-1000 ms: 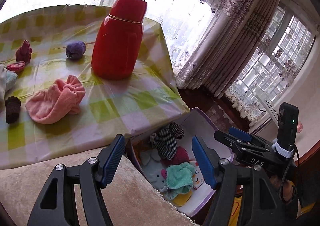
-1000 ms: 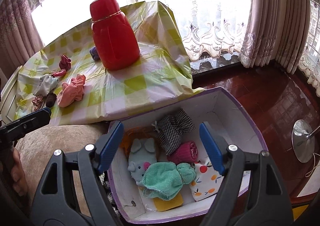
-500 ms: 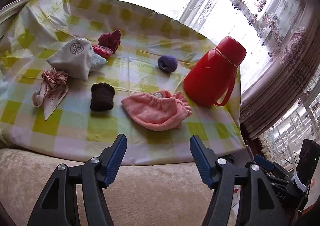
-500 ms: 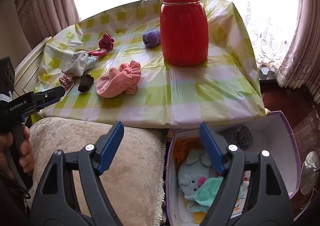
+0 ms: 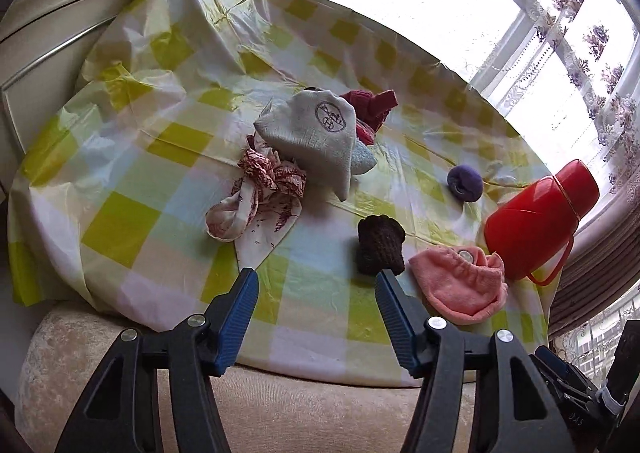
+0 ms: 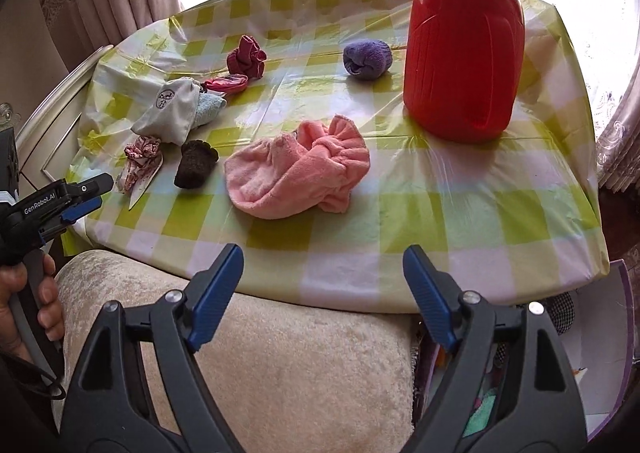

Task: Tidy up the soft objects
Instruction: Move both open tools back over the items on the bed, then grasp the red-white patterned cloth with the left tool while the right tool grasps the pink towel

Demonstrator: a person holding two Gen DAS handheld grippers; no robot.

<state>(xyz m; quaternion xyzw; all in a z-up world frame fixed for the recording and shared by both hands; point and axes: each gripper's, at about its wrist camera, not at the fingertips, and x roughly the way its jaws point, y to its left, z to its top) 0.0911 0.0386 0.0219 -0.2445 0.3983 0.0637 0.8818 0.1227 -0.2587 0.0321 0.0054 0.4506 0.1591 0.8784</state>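
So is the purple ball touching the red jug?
No, the purple ball sits apart from the red jug, with bare tablecloth showing between them.

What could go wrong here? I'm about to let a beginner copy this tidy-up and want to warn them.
1. The pink cloth lies close to the tall red flask; a wide sweep by the right gripper might knock it over.
2. The grey pouch overlaps the patterned scarf, so a grab may lift both.
3. The glossy tablecloth is loose and wrinkled; jaws might pinch it and drag everything.
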